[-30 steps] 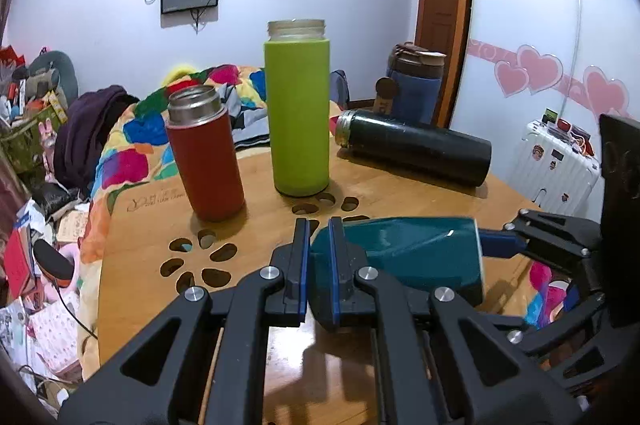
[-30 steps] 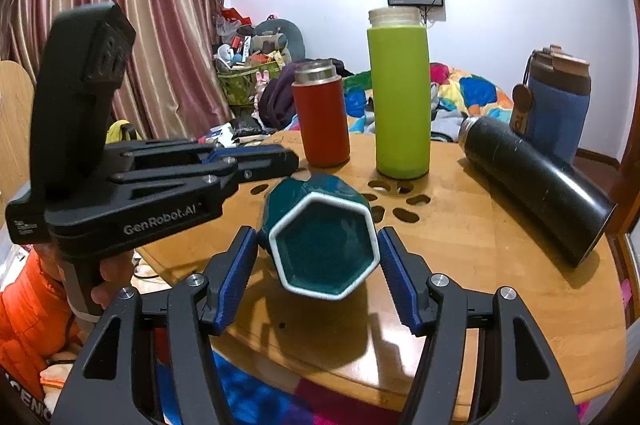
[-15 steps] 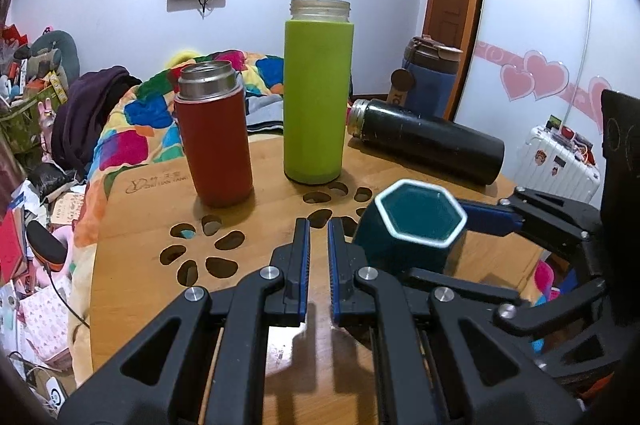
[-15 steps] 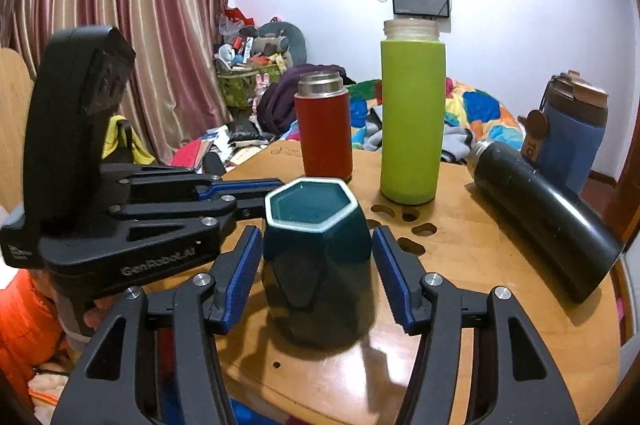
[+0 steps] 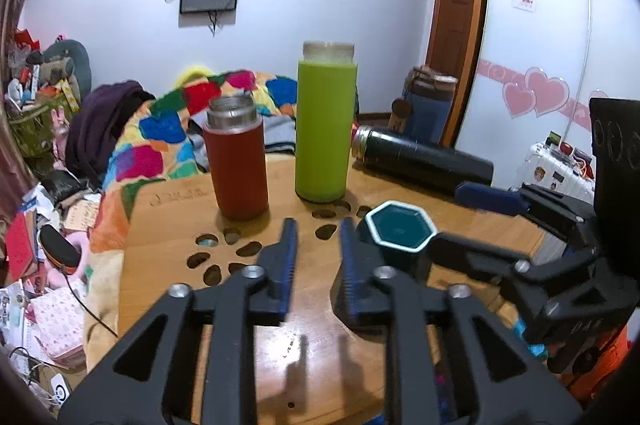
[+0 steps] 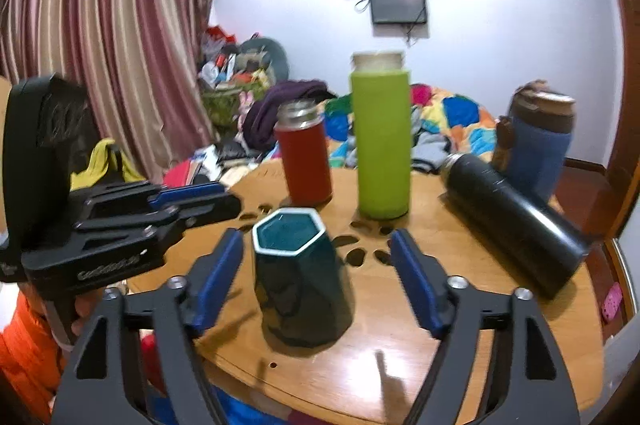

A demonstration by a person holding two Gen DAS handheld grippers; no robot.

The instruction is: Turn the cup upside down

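With its mouth up, the teal cup [image 6: 298, 273] is stood on the table [image 6: 460, 337] between the spread right tool [image 6: 316, 279], ungripped, while the left tool [image 5: 316, 257] is held slightly parted, empty, beside it.

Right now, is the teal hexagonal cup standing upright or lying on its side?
Upright: the teal cup stands on the wooden table, its white-rimmed mouth facing up, between the right gripper's open fingers.

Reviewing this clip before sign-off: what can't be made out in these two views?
- Teal cup: its far side in the right wrist view; its lower body in the left wrist view, behind the left gripper.
- Brand lettering on the left gripper's body, right wrist view: motion-blurred.
- Blue tumbler: base hidden behind the black flask.
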